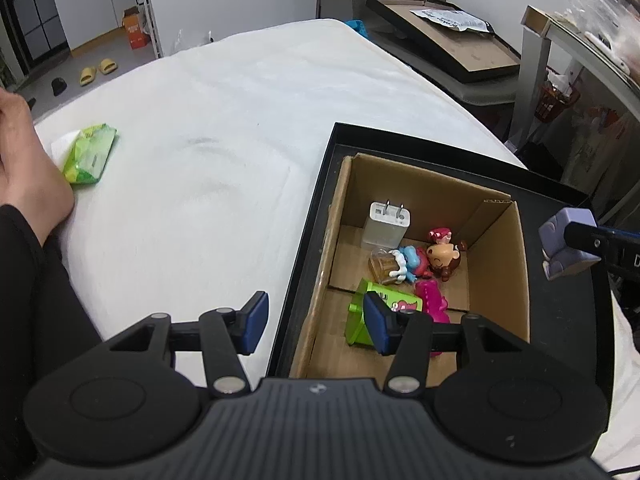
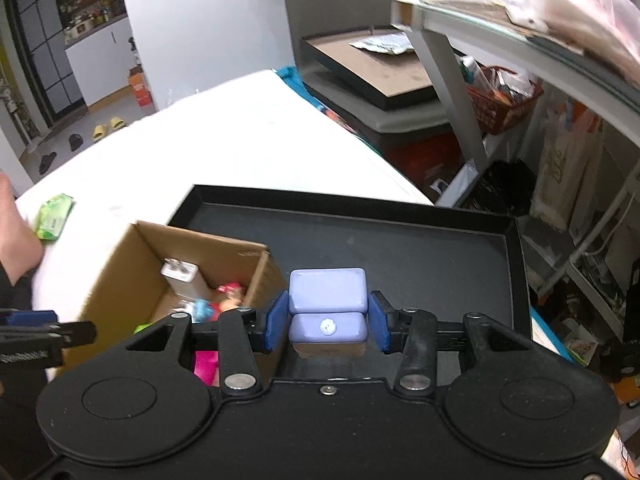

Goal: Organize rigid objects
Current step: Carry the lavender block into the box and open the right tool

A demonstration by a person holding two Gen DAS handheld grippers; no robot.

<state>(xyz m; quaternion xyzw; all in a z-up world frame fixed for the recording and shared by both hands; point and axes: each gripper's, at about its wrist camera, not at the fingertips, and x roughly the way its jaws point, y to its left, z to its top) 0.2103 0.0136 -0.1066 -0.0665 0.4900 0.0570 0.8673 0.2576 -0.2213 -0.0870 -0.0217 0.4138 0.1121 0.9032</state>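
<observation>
A cardboard box (image 1: 496, 220) stands in a black tray (image 1: 568, 320) on a white bed. It holds a white charger (image 1: 386, 226), a monkey figure (image 1: 442, 258), a blue and red toy (image 1: 404, 266), a green toy (image 1: 368, 312) and a pink toy (image 1: 430, 300). My left gripper (image 1: 316, 324) is open and empty over the box's left wall. My right gripper (image 2: 328, 322) is shut on a lilac block toy (image 2: 328, 300), held above the tray to the right of the box (image 2: 120, 276). The toy also shows in the left wrist view (image 1: 564, 244).
A green tissue pack (image 1: 90, 154) lies on the bed (image 1: 224, 140) at the left, next to a person's leg (image 1: 28, 168). A second black tray (image 1: 444, 36) rests on a bin beyond the bed. A metal shelf (image 2: 500, 40) stands at the right.
</observation>
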